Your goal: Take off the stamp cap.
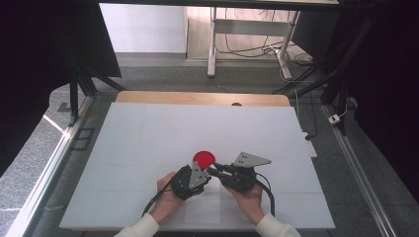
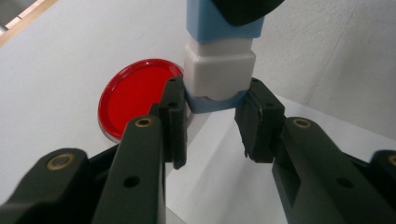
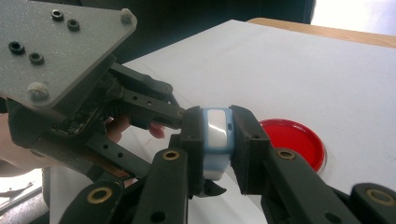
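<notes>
Two grippers clamped on one blue-and-white block above the counter

The left gripper [image 2: 212,123] grasps the lower blue-rimmed end of the blue-and-white block [image 2: 219,77]; the right gripper [image 3: 217,140] grasps its other end, both jaw pairs pressed against its sides. The block sits just beside the red dish [image 1: 203,158], on the person's side of it. The dish rests flat on the white counter [image 1: 148,143], near its middle

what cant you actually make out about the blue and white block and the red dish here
- High view: the blue and white block is hidden behind the left gripper and right gripper.
- Left gripper view: the block runs past the top edge, its top covered by the other gripper's dark finger.
- Right gripper view: the red dish is partly behind a finger.
</notes>
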Demonstrator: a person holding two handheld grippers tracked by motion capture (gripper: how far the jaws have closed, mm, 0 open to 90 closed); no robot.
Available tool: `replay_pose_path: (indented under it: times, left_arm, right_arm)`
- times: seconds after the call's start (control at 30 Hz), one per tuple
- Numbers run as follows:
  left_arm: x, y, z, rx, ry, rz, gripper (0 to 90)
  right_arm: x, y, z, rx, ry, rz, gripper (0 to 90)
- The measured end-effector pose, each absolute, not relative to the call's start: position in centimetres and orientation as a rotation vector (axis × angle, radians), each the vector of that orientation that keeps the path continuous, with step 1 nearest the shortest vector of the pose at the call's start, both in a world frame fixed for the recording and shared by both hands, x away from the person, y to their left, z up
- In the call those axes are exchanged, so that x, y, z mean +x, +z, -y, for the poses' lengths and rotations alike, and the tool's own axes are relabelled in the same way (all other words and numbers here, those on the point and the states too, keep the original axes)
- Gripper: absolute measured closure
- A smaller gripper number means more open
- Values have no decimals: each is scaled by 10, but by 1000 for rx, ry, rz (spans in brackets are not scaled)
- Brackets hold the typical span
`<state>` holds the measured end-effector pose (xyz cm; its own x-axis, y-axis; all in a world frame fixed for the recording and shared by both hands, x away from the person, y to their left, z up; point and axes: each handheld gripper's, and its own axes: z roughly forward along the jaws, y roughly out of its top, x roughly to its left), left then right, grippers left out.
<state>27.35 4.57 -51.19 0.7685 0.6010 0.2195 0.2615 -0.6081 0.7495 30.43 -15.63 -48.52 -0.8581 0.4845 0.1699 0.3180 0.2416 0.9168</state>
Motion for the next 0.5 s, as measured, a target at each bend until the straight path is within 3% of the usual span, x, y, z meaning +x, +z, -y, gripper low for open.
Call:
replay_pose_path:
  times: [0.2, 0.5]
  left_arm:
    - [275, -513, -47, 2187, 544, -668, 646]
    - [273, -514, -46, 2229, 595, -624, 648]
  right_arm:
    - [305, -485, 158, 793, 1703, -2344, 751]
    - [306, -485, 158, 782, 1680, -2372, 751]
